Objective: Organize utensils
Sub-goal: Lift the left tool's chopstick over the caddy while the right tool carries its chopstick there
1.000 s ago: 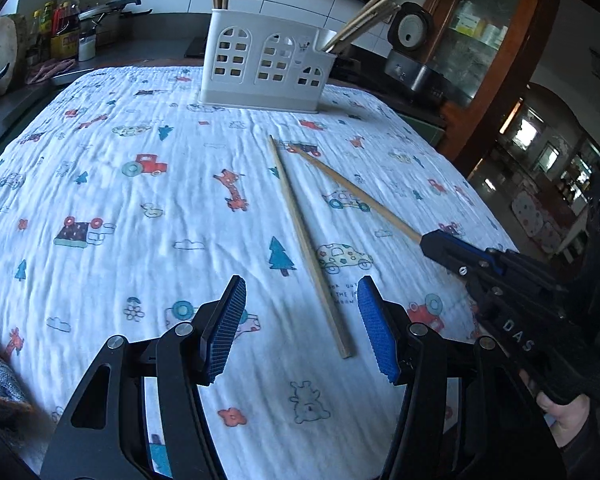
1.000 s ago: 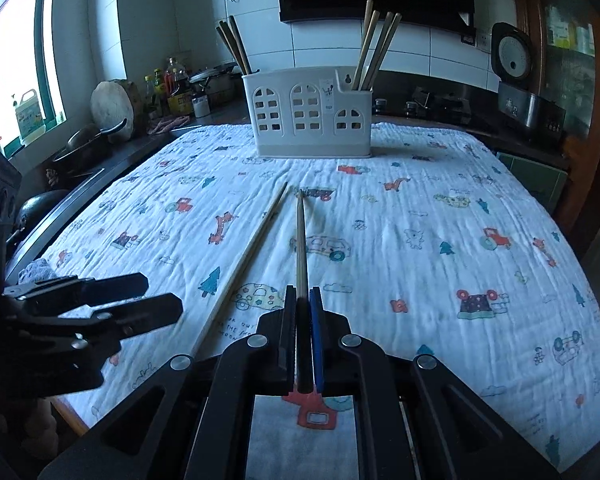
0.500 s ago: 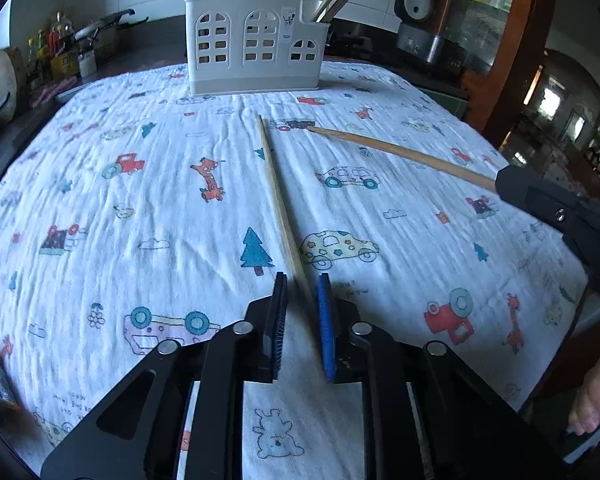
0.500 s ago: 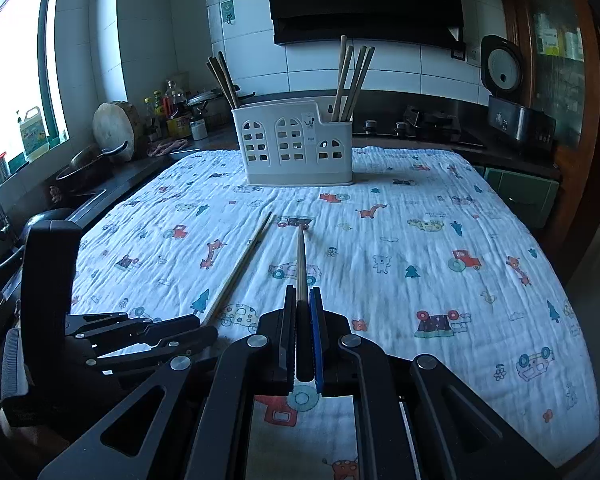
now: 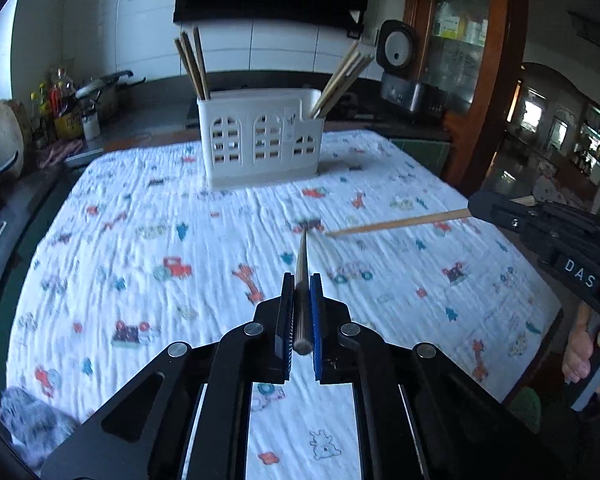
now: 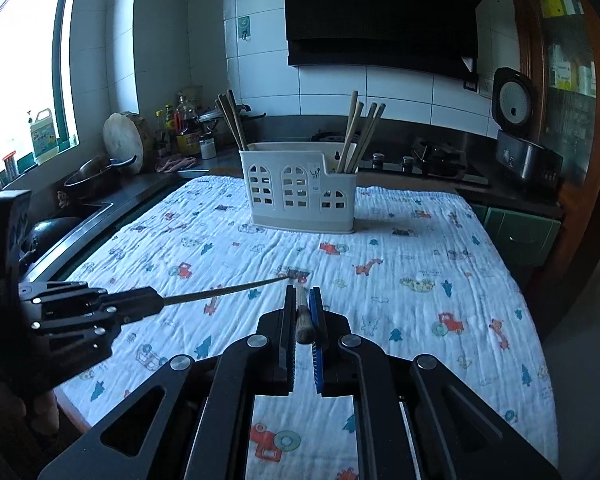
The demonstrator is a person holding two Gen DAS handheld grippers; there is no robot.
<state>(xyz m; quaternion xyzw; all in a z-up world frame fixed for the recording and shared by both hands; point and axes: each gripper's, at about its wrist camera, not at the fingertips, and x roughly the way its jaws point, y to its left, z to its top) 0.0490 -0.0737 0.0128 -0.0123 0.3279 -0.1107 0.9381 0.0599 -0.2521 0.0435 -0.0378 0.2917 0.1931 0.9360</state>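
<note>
My left gripper (image 5: 301, 280) is shut on a wooden chopstick (image 5: 301, 256) that points forward above the cloth. My right gripper (image 6: 302, 293) is shut on a second chopstick (image 6: 302, 322); from the left wrist view that chopstick (image 5: 400, 222) sticks out of the right gripper (image 5: 474, 206) toward the middle. The left-held chopstick (image 6: 224, 289) shows in the right wrist view, sticking out of the left gripper (image 6: 156, 302). Both are lifted off the table. A white slotted utensil holder (image 5: 260, 142) (image 6: 300, 196) stands at the far side with several chopsticks in its two end compartments.
The table carries a white printed cloth (image 5: 140, 264) (image 6: 420, 300). A counter with bottles, a pan and a sink (image 6: 80, 200) runs along the left. A rice cooker (image 6: 516, 136) and a stove stand behind. A wooden cabinet (image 5: 472, 60) is at the right.
My left gripper closed on the chopstick that lay on the cloth and lifted it. My right gripper rose with its chopstick. Both views now sit higher and further back from the holder.
</note>
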